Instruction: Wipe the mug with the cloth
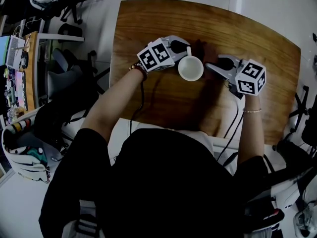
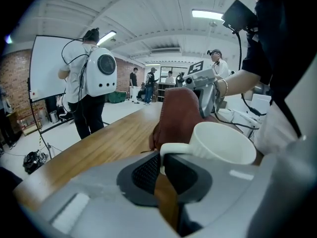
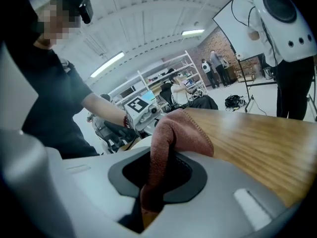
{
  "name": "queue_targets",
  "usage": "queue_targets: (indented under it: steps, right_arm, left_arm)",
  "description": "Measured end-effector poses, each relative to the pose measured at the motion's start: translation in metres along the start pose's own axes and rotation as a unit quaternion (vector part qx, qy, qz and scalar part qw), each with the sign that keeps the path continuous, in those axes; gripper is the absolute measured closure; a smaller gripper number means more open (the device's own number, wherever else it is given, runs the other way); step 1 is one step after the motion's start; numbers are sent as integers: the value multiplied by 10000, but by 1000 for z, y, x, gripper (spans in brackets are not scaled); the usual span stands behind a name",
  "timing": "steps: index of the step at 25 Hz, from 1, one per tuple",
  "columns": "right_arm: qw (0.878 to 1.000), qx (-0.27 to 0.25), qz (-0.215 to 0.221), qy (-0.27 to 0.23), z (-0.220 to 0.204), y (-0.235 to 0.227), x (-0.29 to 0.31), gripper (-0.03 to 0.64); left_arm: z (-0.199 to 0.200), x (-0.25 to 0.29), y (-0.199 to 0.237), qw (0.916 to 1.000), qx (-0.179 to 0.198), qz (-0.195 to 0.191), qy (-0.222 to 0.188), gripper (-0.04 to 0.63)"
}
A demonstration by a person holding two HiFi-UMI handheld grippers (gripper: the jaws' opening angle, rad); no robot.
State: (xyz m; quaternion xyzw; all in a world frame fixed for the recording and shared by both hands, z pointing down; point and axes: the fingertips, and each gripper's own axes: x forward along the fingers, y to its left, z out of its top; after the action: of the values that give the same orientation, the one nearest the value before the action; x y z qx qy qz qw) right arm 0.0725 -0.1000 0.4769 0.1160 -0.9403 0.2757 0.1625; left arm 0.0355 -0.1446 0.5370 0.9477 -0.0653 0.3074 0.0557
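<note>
Mug [image 1: 190, 68]: white glazed ceramic, round, mouth up, plain white inside. My left gripper [image 2: 161, 165] has its jaws clamped on the mug's loop handle, with a black ribbed pad on either side of it. My right gripper [image 3: 153, 182] is closed on the cloth [image 3: 171, 128]. It's rust-brown terry, nappy, with a stitched hem. One fold is pinched between the pads and the rest is humped up over the jaws. The left gripper view shows the cloth bunched upright just beside the mug's far wall; can't tell if they touch. The mug is about the middle of the table [image 1: 148, 24], between both grippers; can't tell if its base rests on the wood. Table top is glossy varnished wood with visible grain and rounded corners. Off its edge, a person wears a white hard-shell backpack [image 2: 101, 73].
</note>
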Motion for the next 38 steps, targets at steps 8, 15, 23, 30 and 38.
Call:
queue_targets:
  steps: [8,15,23,30,38]
  right_arm:
    - [9966,584,559,-159,11,-12,13,560]
    - [9831,1555,943,-235,1,-25,28,560]
    - [9868,1480,514,400,-16,-37,43,560]
    - [9932,1091,389,119,11,-29,38,560]
    - [9945,933,232,418,5,-32,53,560]
  left_arm:
    - [3,0,-1,9999,-15,-72,-126,574]
    - [2,1,-3,9998,5,-89,-154,574]
    - [3,1,-2,9998,-17,-83,-191,574]
    - [3,1,-3,9998,7,-101,-173,574]
    - [2,1,-3,9998,-2,-104,-183,572]
